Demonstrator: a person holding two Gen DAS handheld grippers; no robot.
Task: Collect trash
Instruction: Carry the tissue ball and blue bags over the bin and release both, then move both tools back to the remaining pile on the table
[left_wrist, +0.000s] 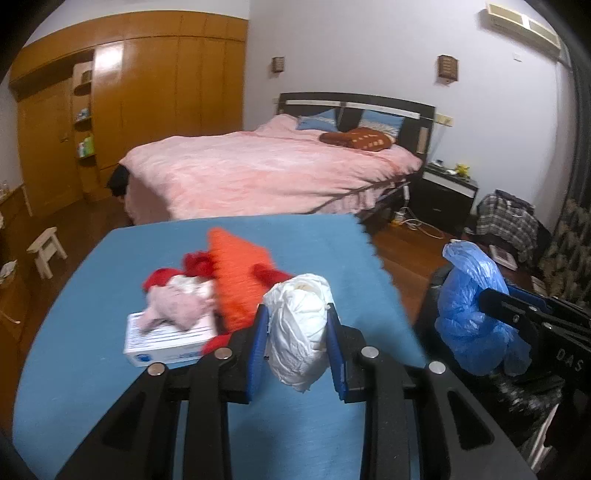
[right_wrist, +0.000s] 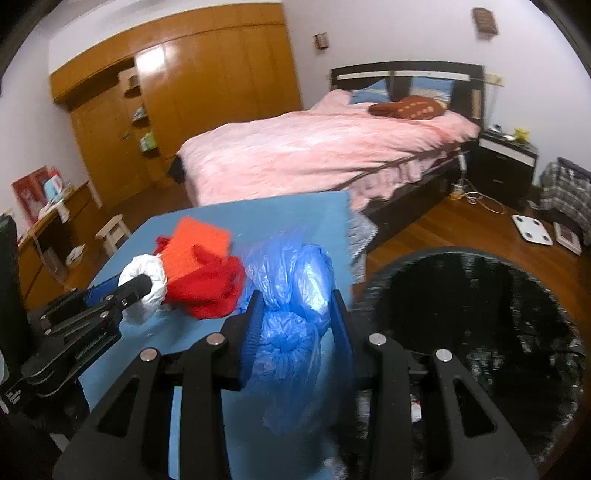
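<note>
My left gripper (left_wrist: 297, 325) is shut on a crumpled white plastic bag (left_wrist: 299, 332), held above the blue table (left_wrist: 92, 350). From the right wrist view the same white bag (right_wrist: 147, 280) shows at the left in the left gripper (right_wrist: 142, 291). My right gripper (right_wrist: 297, 314) is shut on a knotted blue plastic bag (right_wrist: 291, 306) near the table's right edge. In the left wrist view that blue bag (left_wrist: 469, 306) hangs right of the table. A round black bin (right_wrist: 472, 332) lined with a dark bag stands on the floor just right of the blue bag.
On the table lie an orange knitted cloth (left_wrist: 236, 277), red cloth (right_wrist: 210, 288), a pink cloth (left_wrist: 177, 306) and a white box (left_wrist: 166, 339). Behind stand a pink bed (left_wrist: 266, 173), a wardrobe (left_wrist: 147, 92), a stool (left_wrist: 46, 251) and a white scale (right_wrist: 532, 229) on the floor.
</note>
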